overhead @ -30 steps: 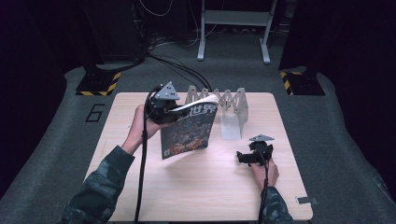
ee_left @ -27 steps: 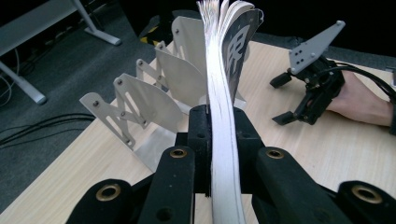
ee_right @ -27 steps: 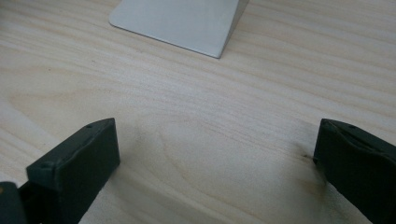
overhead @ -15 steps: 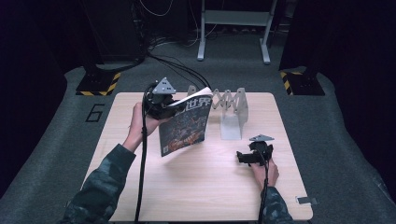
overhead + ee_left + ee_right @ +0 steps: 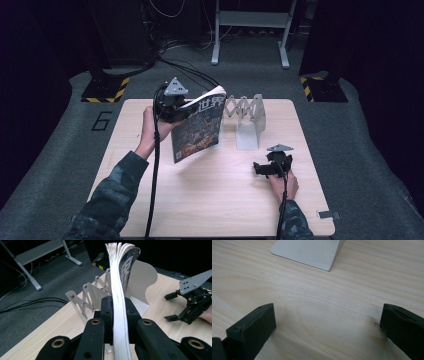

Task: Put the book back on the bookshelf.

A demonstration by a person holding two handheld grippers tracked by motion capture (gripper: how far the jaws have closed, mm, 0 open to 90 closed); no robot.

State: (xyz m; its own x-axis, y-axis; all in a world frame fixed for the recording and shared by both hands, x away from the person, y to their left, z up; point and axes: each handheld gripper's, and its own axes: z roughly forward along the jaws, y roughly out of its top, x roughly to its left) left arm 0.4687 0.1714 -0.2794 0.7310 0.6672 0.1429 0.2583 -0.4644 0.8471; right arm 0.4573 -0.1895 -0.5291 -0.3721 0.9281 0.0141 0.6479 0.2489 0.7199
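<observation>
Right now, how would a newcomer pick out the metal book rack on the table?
Start at the wooden table and look to its far edge, right of the magazine clamped in the left claw. The book rack stands there, pale grey metal. Its zigzag folding lattice and flat foot plate set it apart.

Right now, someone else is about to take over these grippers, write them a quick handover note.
Left claw: shut on the magazine, held upright above the table, left of the folding metal rack.
Right claw: open, holding nothing, low over bare wood in front of the rack's base plate.
Done: magazine picked up.
Left: probably standing it in the rack, which holds nothing; the right claw is free to steady it.
</observation>
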